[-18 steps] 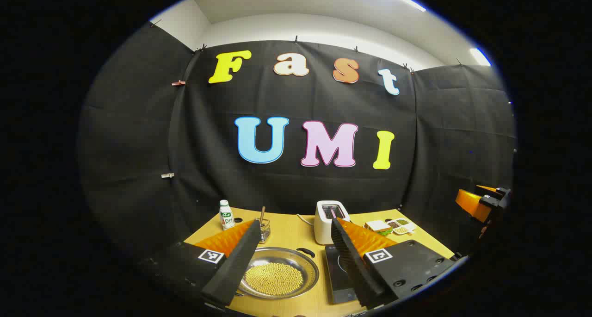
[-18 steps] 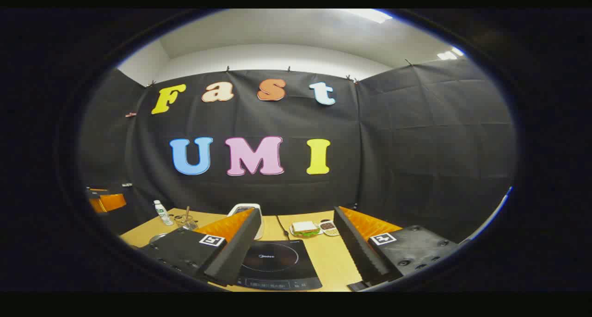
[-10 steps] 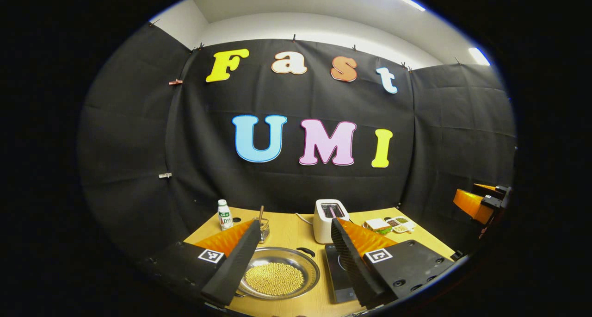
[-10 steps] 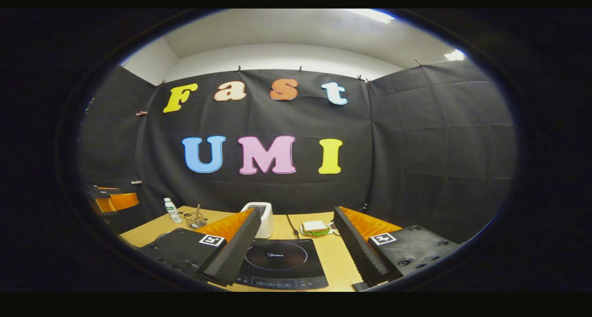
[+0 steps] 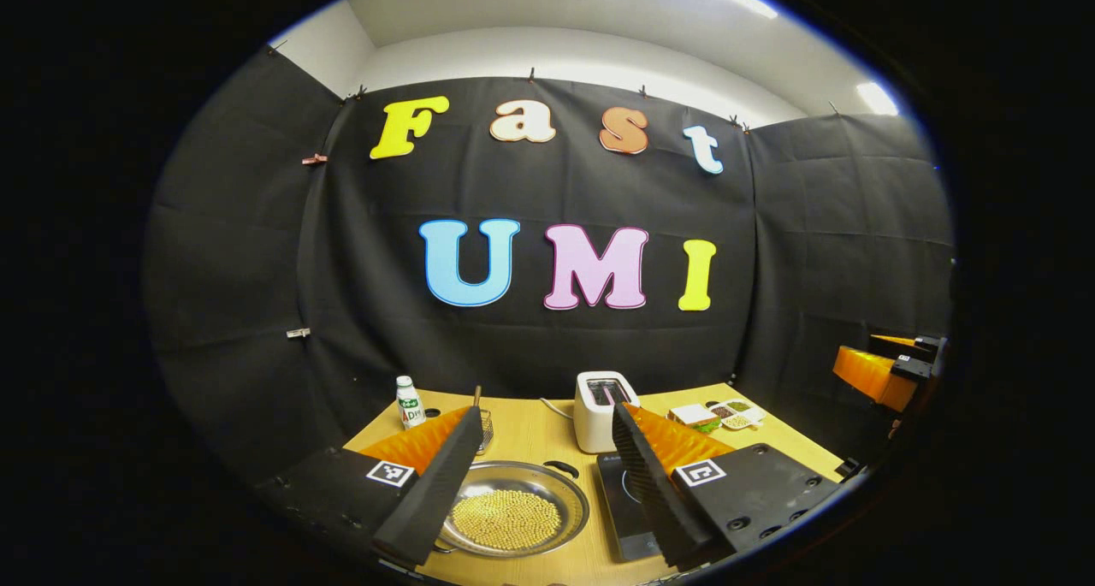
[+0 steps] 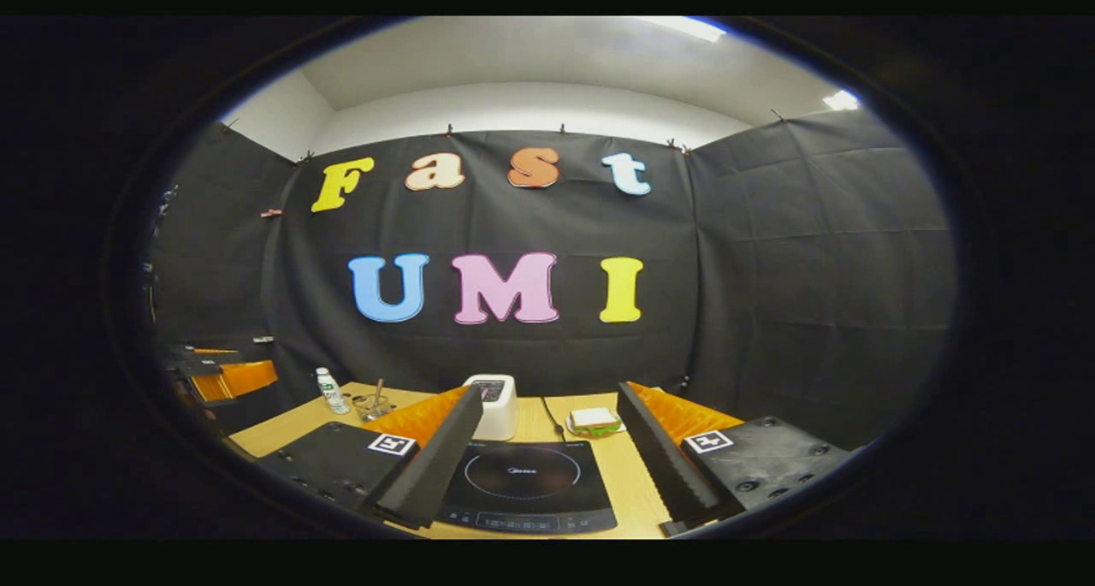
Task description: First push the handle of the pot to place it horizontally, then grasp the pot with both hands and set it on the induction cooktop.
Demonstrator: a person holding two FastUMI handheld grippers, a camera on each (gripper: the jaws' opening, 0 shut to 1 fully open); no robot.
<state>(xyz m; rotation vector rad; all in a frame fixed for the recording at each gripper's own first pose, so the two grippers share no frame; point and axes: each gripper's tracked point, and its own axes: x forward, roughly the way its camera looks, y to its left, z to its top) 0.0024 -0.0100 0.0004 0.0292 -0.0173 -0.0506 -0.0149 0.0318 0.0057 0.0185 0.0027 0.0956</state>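
Note:
In the left gripper view a shallow steel pot (image 5: pixel 513 509) full of small yellow beans sits on the wooden table (image 5: pixel 530 436). One black handle (image 5: pixel 562 467) shows at its far right rim. The black induction cooktop (image 5: pixel 623 505) lies just right of the pot, partly behind my right finger. My left gripper (image 5: pixel 544 413) hovers open above them, touching nothing. The right gripper view has the cooktop (image 6: pixel 526 483) between the open fingers of my right gripper (image 6: pixel 549 391), which holds nothing. Each gripper also appears at the edge of the other's view, the right gripper (image 5: pixel 881 372) and the left gripper (image 6: pixel 222 376).
At the back of the table stand a white toaster (image 5: pixel 601 408), a small bottle (image 5: pixel 410 402), a wire basket (image 5: pixel 483 423), and a sandwich (image 5: pixel 695 415) beside small dishes (image 5: pixel 736 415). Black cloth walls close in the table on three sides.
Both grippers stay open and hold nothing. The right gripper has turned a little left, so the cooktop sits more centred between its fingers. The left gripper's view has drifted slightly; the pot has not moved.

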